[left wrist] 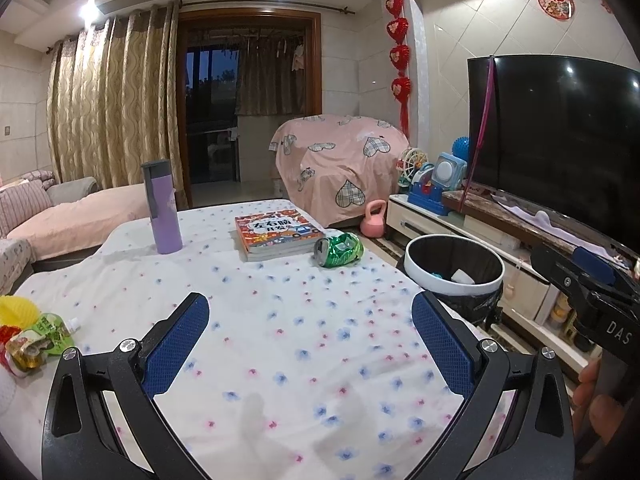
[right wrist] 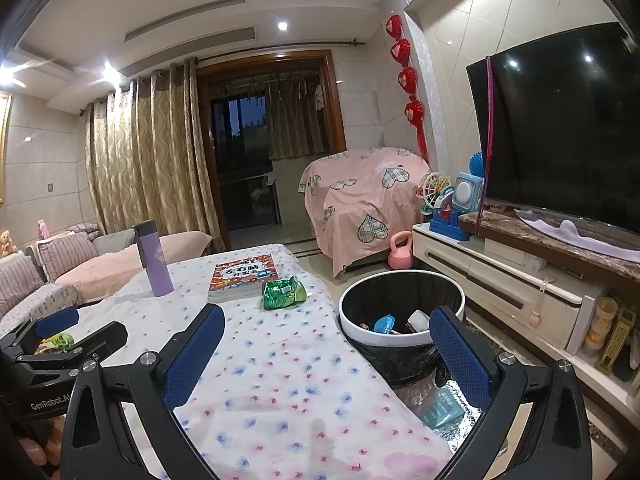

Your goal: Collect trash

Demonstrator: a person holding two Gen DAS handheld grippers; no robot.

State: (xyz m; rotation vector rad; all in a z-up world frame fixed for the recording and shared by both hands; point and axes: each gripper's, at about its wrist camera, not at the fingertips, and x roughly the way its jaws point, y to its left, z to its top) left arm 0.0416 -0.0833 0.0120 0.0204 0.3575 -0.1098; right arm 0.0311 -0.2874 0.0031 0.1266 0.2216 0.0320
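Right gripper [right wrist: 326, 354] spread, bin [right wrist: 362, 330] contents visible

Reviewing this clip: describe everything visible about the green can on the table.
The green can is a crushed drink can of shiny, dented metal with white print, lying on its side on the floral tablecloth. In the left wrist view its silver end faces the camera. It sits near the table edge closest to the trash bin, right beside the book, close to or touching it. Neither claw touches it.
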